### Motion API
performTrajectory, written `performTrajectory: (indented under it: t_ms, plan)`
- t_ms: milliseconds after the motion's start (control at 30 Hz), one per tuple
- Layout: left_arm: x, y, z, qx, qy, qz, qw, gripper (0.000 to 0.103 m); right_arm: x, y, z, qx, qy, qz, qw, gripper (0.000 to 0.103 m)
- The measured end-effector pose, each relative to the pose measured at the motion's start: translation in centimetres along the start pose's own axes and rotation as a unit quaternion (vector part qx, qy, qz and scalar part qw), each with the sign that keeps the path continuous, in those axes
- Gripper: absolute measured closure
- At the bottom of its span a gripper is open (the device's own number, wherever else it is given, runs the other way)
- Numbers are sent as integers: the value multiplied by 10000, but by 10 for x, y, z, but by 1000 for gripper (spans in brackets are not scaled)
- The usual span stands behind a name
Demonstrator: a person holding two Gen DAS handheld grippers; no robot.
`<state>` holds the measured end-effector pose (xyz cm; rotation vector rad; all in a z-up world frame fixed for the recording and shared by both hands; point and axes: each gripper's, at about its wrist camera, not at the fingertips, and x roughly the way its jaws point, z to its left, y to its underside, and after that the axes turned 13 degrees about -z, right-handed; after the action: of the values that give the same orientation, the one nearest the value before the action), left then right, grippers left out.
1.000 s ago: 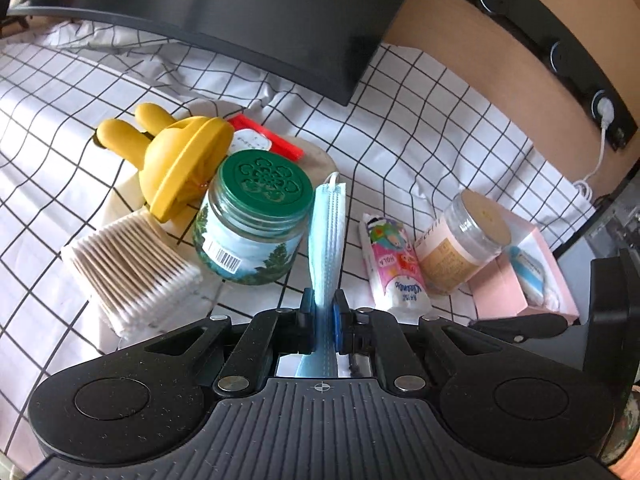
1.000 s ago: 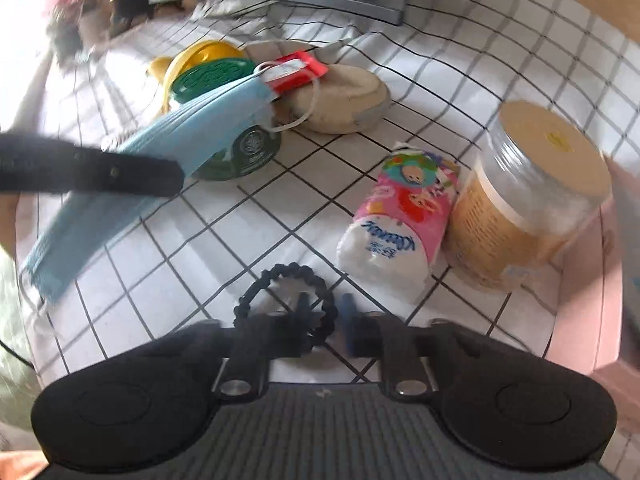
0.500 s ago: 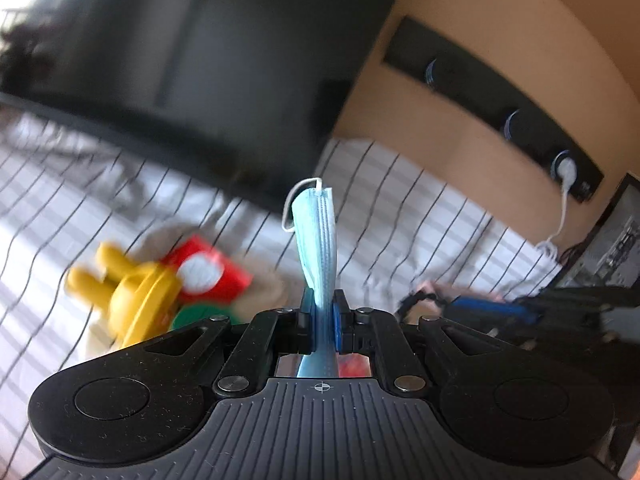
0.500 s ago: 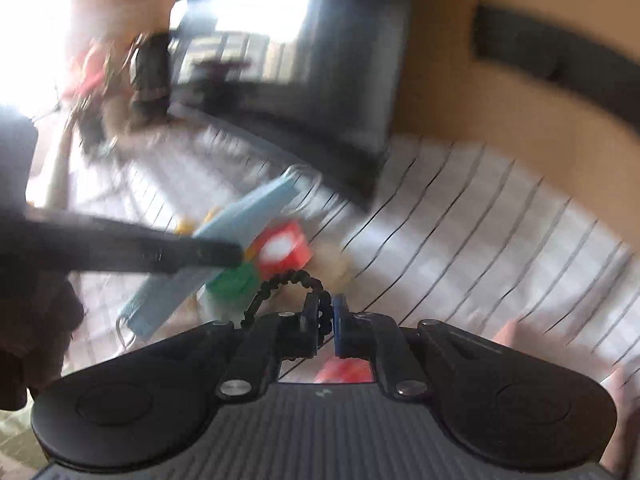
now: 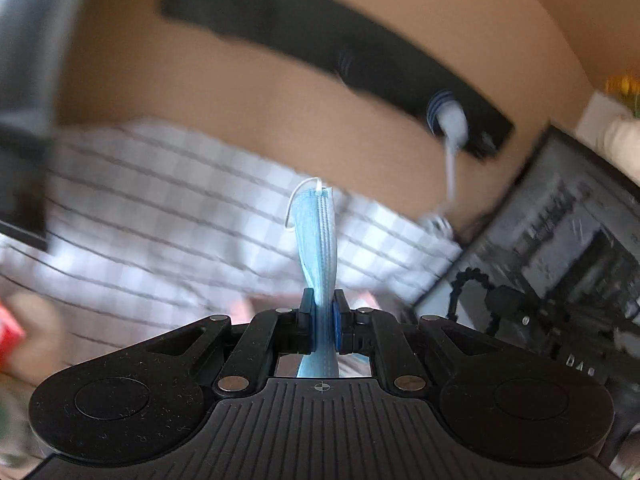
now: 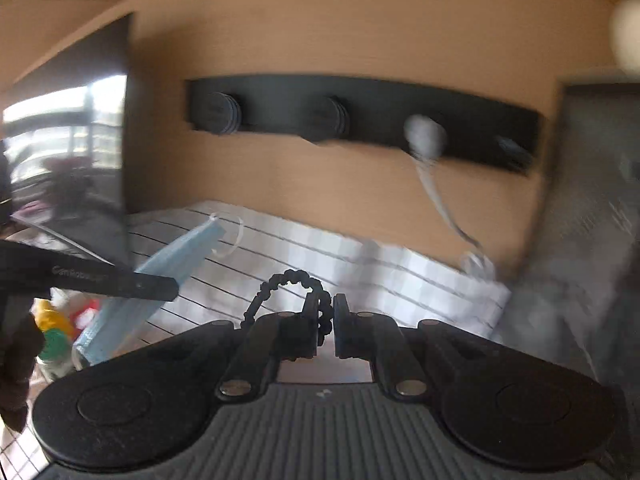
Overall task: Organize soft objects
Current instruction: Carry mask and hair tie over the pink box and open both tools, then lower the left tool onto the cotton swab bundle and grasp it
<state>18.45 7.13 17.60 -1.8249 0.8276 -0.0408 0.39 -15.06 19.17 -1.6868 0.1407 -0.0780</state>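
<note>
While our left gripper (image 5: pixel 320 314) is pinching a folded blue face mask (image 5: pixel 318 240) at frame centre, our right gripper (image 6: pixel 326 326) fingers are clamping a black beaded hair tie (image 6: pixel 288 280) above the checked bench (image 6: pixel 360 264).

A: What's behind the worktop (image 6: pixel 360 264)?
B: A tan wooden wall (image 6: pixel 340 32) bearing a long black rail (image 6: pixel 360 112) with round knobs.
A: And left of that rail?
B: A dark monitor (image 6: pixel 80 152), reflecting bright windows. A white cable (image 6: pixel 436 196) hangs below the rail's right part.
</note>
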Motion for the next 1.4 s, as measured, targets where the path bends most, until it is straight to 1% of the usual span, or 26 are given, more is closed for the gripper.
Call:
performTrajectory:
  t_ms: [33,100,200,233,300,333,400,433,467,533,600,633,700,767,833,900,967,1000,1033,1067,1100,1167,1233,1300,1400]
  plan:
    - [15,8,-7,-17,17,238,9997,92,-1,8,-12,75,78,76,9999,96]
    - [40,15,-18,-14,-85,658,9978,92,-2,20,-27,207,199,200,9994,96]
    - [79,27,-28,-34,-482,1286,9905,92,3,38,-41,493,236,352,9979,96]
    - [88,30,-28,-34,-561,1395,9886,93,7,44,-44,611,216,394,9971,96]
    - [106,33,-27,-30,-570,1452,9878,93,17,55,-49,834,153,481,9952,96]
    - [117,35,-28,11,-475,1408,9889,92,25,59,-49,916,129,520,9944,96]
    - [139,42,-27,122,-185,1388,9901,86,37,67,-52,1022,93,602,9929,96]
    - [150,47,-25,164,-169,1456,9891,82,42,73,-52,1023,98,634,9927,96]
    - [158,52,-25,231,-261,1538,9875,80,45,77,-52,995,117,652,9928,96]
    - [172,60,-25,542,-595,1656,9829,80,54,85,-50,828,209,678,9940,96]
    - [181,67,-24,913,-999,1823,9739,80,60,93,-44,590,335,702,9952,96]
    - [182,69,-23,1021,-1129,1893,9701,80,63,97,-40,486,343,721,9956,96]
    - [177,68,-20,960,-1201,1947,9687,80,67,105,-34,378,276,771,9959,96]
    - [165,66,-18,751,-1037,1948,9725,80,71,111,-28,414,160,855,9953,96]
    - [148,62,-19,655,-775,1880,9769,80,79,117,-24,476,36,938,9945,96]
    - [130,57,-21,644,-709,1689,9810,80,90,121,-19,483,-20,1127,9925,95]
    - [106,51,-20,586,-666,1388,9863,80,100,126,-14,456,-67,1333,9900,95]
    - [93,48,-20,538,-640,1231,9889,80,102,128,-13,463,-68,1367,9895,93]
    - [76,45,-17,490,-612,1018,9917,80,102,129,-12,478,-87,1402,9889,90]
    - [62,42,-15,473,-603,843,9935,80,101,128,-12,483,-106,1445,9883,76]
    - [48,40,-12,464,-625,683,9946,80,99,127,-12,488,-98,1465,9879,56]
    - [18,36,-4,457,-759,395,9953,80,89,121,-13,491,14,1380,9892,38]
    - [-8,35,8,378,-894,229,9950,80,79,112,-12,449,51,1291,9906,38]
    - [-37,34,25,150,-1056,23,9943,80,72,101,-11,396,136,1234,9915,38]
    - [-81,29,58,-243,-1382,-203,9899,80,63,80,-5,406,348,1101,9925,36]
